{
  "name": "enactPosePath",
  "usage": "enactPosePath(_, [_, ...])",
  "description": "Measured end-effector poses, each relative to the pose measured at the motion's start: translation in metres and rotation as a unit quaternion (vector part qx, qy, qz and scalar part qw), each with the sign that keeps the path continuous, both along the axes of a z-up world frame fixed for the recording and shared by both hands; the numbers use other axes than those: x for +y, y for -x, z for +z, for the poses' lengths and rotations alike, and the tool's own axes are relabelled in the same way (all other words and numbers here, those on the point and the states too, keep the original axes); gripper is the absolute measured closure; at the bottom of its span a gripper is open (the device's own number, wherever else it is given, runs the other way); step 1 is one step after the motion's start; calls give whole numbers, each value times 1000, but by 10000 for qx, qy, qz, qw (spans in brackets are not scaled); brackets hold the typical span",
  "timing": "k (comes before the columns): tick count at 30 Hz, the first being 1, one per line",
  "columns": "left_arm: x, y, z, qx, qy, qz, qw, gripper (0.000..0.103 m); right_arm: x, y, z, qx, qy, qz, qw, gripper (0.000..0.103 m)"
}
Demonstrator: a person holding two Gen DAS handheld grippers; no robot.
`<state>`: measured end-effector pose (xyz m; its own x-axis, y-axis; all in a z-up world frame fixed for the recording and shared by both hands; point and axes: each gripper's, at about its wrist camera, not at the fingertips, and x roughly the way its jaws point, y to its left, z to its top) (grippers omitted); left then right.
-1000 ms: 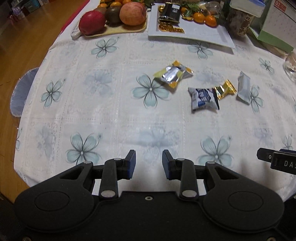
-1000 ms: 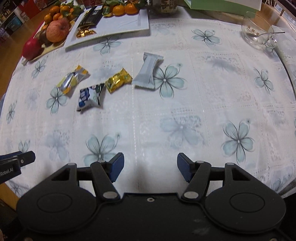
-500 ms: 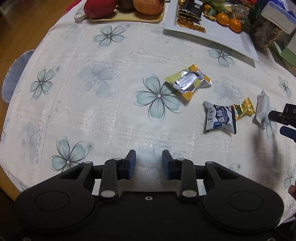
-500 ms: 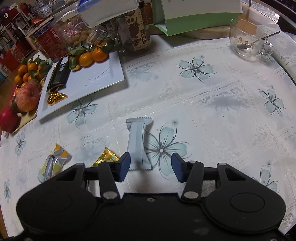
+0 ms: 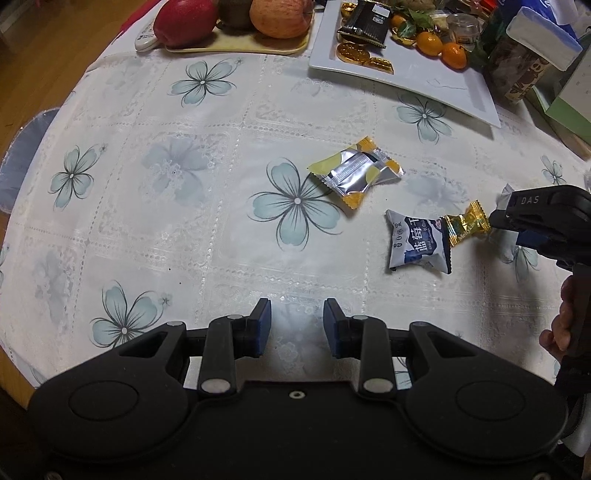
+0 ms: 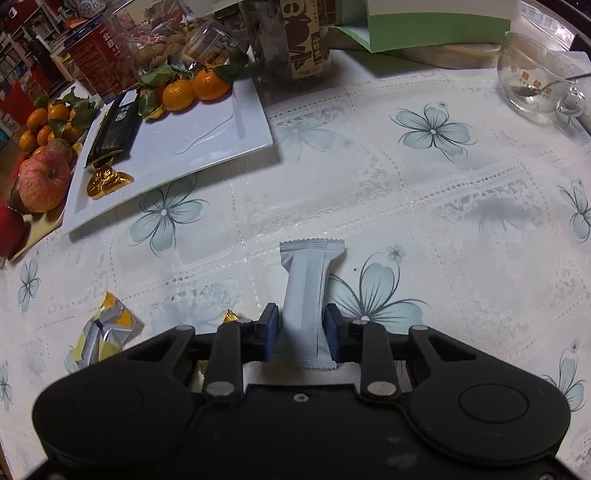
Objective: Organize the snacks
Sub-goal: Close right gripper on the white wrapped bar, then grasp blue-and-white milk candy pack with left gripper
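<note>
My right gripper [image 6: 300,334] is shut on a long grey-white snack bar [image 6: 308,295] that lies on the flowered tablecloth; the bar runs forward between the blue pads. It shows from the left wrist view too [image 5: 506,240], partly hidden by the right gripper [image 5: 517,229]. A yellow-silver packet [image 5: 356,171], a blue-white packet [image 5: 419,242] and a gold candy [image 5: 467,223] lie loose on the cloth. My left gripper [image 5: 297,326] is open and empty, low over the cloth near the front edge. The white rectangular plate [image 6: 207,140] holds a black bar [image 6: 114,129], gold coins and mandarins.
A yellow tray [image 5: 236,46] with apples stands at the back left. Jars [image 6: 303,37], a green box [image 6: 436,26] and a glass cup with a spoon [image 6: 535,85] line the back. The table edge curves away at the left [image 5: 22,240].
My right gripper moved forward over the grey-white bar and its jaws closed in on it. My left gripper crept forward and stayed open.
</note>
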<state>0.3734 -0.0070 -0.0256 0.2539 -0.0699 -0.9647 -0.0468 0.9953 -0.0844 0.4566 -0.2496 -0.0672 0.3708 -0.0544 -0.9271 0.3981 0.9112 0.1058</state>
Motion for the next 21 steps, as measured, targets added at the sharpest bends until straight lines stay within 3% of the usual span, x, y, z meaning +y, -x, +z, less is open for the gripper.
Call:
enactPosePath(4, [-2,1,3,-158,-10,-74,9998,62,2,5,1,36,119,80,9999,80])
enactPosePath(16, [-33,-14,13,-699,158,-399,9966,62,-3,57,22,369,-506,251,9977,80])
enactPosePath(21, [-48,-25,9,-877,217,-246,9956,62,-4,74,25,404,-593,343,9968,79])
